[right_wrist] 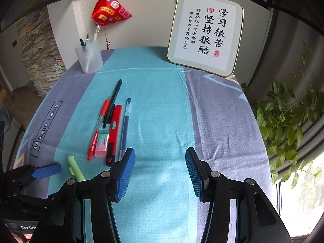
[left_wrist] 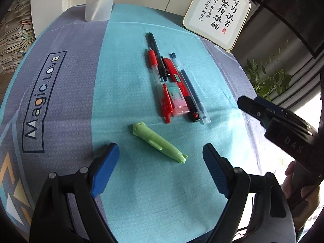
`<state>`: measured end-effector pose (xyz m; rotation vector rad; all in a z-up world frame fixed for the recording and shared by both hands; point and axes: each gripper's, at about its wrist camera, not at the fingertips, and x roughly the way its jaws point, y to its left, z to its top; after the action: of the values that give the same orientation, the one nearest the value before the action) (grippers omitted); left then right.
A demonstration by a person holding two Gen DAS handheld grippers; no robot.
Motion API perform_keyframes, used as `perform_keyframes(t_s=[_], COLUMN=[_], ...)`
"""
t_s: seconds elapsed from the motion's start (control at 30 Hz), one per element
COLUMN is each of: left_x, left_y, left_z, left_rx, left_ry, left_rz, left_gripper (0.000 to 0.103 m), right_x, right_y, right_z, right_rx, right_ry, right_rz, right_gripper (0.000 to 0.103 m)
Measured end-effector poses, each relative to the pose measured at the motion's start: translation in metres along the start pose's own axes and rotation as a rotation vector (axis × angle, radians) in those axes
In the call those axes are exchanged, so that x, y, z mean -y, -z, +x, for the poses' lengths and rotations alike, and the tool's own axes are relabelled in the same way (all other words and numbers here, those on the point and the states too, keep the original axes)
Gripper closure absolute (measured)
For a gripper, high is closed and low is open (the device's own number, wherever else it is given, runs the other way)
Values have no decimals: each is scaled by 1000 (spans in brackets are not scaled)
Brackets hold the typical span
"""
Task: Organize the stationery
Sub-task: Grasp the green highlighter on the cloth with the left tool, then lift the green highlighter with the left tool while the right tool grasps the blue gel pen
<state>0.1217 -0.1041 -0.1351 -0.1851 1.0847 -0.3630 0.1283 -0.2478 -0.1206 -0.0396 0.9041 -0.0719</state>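
Note:
A green highlighter (left_wrist: 159, 142) lies on the teal cloth between and just beyond the fingers of my open, empty left gripper (left_wrist: 161, 151); it also shows in the right wrist view (right_wrist: 76, 168). Beyond it lies a bundle of stationery: a red pen (left_wrist: 159, 85), a black pen (left_wrist: 156, 53), a red utility knife (left_wrist: 182, 87), a clear blue-ink pen (left_wrist: 189, 87) and a pink-green eraser (left_wrist: 177, 99). A frosted pen cup (left_wrist: 100, 3) with several pens stands at the far left. My right gripper (right_wrist: 160, 162) is open and empty over bare cloth, right of the bundle (right_wrist: 110, 125).
A framed calligraphy board (right_wrist: 205, 33) leans at the table's far right. A red hanging ornament (right_wrist: 109, 10) hangs behind the pen cup (right_wrist: 89, 56). A leafy plant (right_wrist: 289, 125) stands off the right edge. Paper stacks (right_wrist: 40, 56) stand beyond the left edge.

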Motion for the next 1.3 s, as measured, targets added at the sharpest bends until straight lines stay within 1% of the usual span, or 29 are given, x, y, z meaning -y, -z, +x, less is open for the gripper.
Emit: perform_keyframes(t_s=[0.07, 0.13, 0.17, 0.2, 0.23, 0.3, 0.37, 0.47, 0.57, 0.63, 0.77, 0.87, 0.93, 0.97, 1.03, 1.07, 1.1, 1.13, 1.23, 1.27, 1.3], left_x=[-4, -8, -10, -14, -19, -26, -28, -27, -24, -23, -25, -29, -30, -29, -25, -22, -19, -16, -11, -10, -10], left_y=[-2, -3, -3, -2, -2, -3, -2, 1, 7, 9, 10, 11, 11, 13, 18, 21, 23, 26, 30, 31, 31], left_z=[1, 2, 1, 1, 1, 0, -1, -4, -6, -7, -6, -8, -9, -11, -15, -17, -18, -20, -22, -19, -15], left_rx=[37, 61, 70, 74, 72, 68, 58, 46, 46, 38, 31, 18, -23, -40, -48, -50, -53, -51, -20, -22, -38], left_ry=[23, 36, 28, 27, 34, 50, 63, 76, 70, 80, 98, 103, 109, 110, 99, 84, 66, 60, 68, 64, 69], left_rz=[-22, -25, -25, -29, -41, -46, -30, -6, 41, 53, 50, 29, 16, 11, 18, 28, 36, 39, 63, 77, 81], left_gripper=[21, 31, 48, 67, 75, 82, 84, 86, 87, 89, 91, 91, 92, 91, 82, 66, 47, 42, 44, 49, 69], right_x=[0, 1, 0, -1, -2, -8, -14, -18, -20, -21, -25, -27, -27, -27, -27, -28, -28, -29, -31, -33, -34], right_y=[3, 3, 3, 2, 1, -1, 1, 8, 12, 12, 11, 11, 12, 11, 12, 12, 12, 12, 12, 11, 11], right_z=[5, 11, 14, 18, 21, 28, 31, 36, 36, 36, 37, 33, 30, 29, 28, 28, 28, 28, 29, 30, 32], right_rx=[-6, -18, -26, -41, -54, -75, -85, -102, -100, -109, -119, -107, -101, -100, -103, -102, -101, -101, -105, -109, -112], right_ry=[-13, -31, -39, -44, -47, -42, -32, -47, -40, -28, -19, -12, -18, -22, -23, -21, -20, -22, -35, -34, -29], right_rz=[12, 26, 27, 25, 19, -6, -29, -34, -42, -45, -66, -73, -68, -66, -63, -64, -64, -64, -64, -68, -74], right_gripper=[51, 51, 51, 51, 51, 51, 51, 51, 51, 51, 51, 51, 51, 51, 51, 51, 51, 51, 51, 51, 51])
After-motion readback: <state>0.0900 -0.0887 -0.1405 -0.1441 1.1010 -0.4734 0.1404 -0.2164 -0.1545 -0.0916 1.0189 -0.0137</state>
